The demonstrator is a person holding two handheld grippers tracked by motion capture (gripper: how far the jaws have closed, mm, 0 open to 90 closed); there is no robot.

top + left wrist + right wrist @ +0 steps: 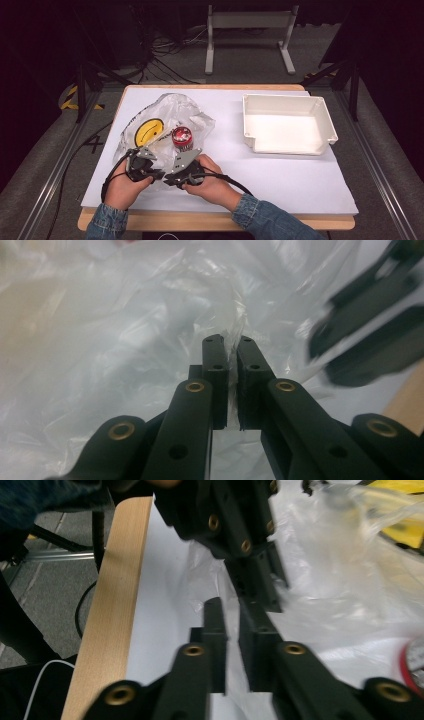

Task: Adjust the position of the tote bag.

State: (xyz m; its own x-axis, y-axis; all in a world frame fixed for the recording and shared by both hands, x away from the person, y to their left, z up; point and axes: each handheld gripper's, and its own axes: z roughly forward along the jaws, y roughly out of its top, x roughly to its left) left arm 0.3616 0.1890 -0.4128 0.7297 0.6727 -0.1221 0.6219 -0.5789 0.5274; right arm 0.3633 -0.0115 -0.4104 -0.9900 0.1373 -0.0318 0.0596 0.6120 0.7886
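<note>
A clear plastic bag (170, 107) with a yellow smiley face (149, 131) lies crumpled on the left of the table. A red-topped can (182, 137) stands at its right side. Both grippers meet at the bag's near edge. My left gripper (157, 173) is shut on a fold of the bag's film (233, 342); the film (100, 340) spreads out behind it. My right gripper (232, 605) faces the left gripper (260, 580) almost tip to tip. Its jaws stand a narrow slit apart at the film's edge (340, 580). The can's rim (415, 662) shows at the right of the right gripper view.
An empty white tray (246, 120) sits at the back right of the white sheet (280, 175). The table's wooden near edge (110, 605) runs close beside the grippers. A white metal stand (250, 20) and cables lie on the floor beyond the table.
</note>
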